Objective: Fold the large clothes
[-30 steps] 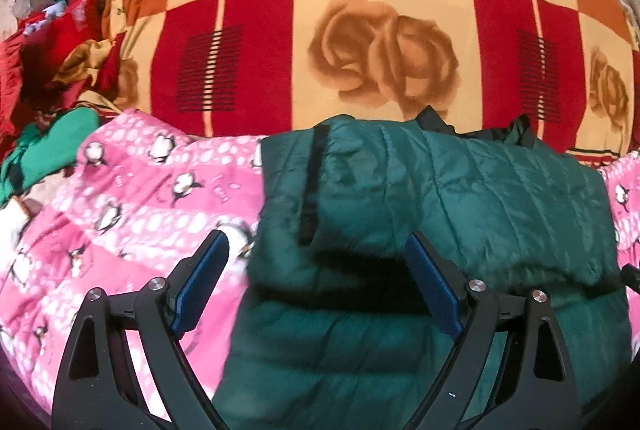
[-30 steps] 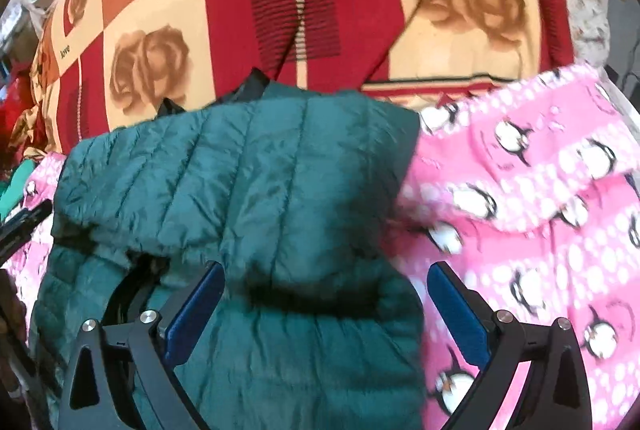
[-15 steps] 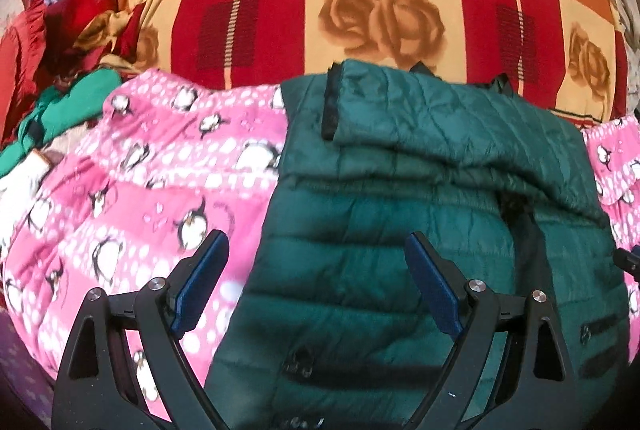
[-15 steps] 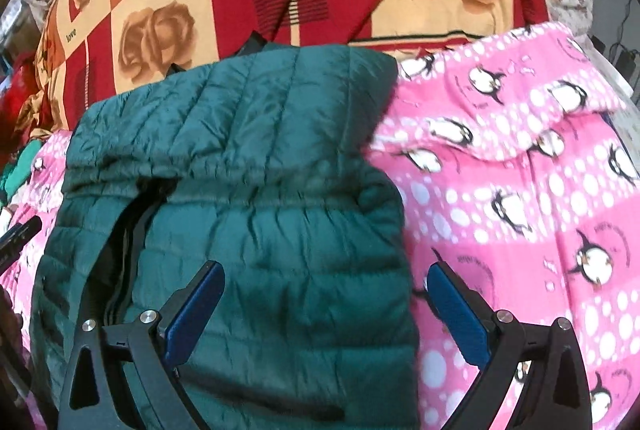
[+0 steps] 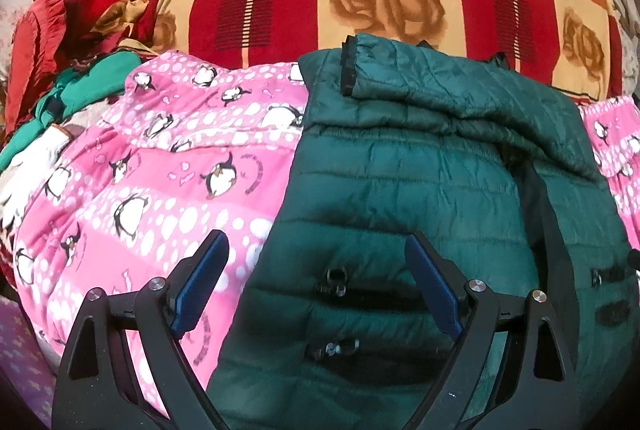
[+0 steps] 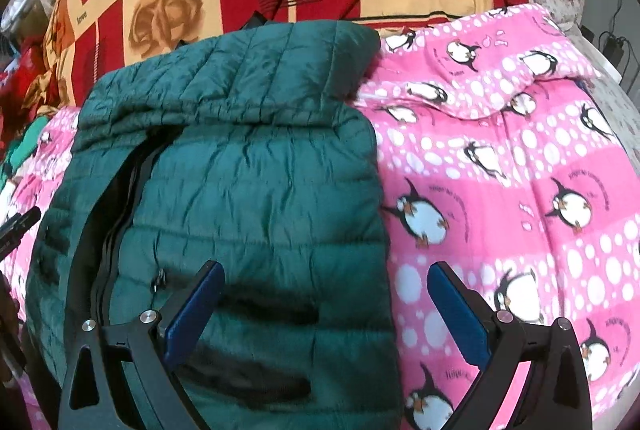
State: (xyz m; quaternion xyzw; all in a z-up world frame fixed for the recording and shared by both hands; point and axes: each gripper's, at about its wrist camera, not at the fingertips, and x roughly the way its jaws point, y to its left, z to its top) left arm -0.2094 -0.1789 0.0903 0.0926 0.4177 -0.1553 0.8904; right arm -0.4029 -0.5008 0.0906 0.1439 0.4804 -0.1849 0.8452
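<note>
The jacket (image 5: 420,190) lies on the pink blanket (image 5: 160,190), sleeves folded across its top. Both the left gripper (image 5: 316,282) and right gripper (image 6: 324,306) hang above its hem, jaws apart, empty. The slick padding could slip from a shallow pinch, springing the sleeves loose.

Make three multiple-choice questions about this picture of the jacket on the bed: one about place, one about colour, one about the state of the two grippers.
1. What does the jacket lie on?
A. a pink penguin blanket
B. a bare floor
C. a chair

2. What colour is the jacket?
A. yellow
B. dark green
C. white

3. How are the left gripper and the right gripper?
A. both shut on the jacket
B. one open, one shut
C. both open, holding nothing

Answers: 1 A, the pink penguin blanket shows on both sides of it; 2 B, its quilted cloth is dark green; 3 C, the blue pads stand wide apart with no cloth pinched.
</note>
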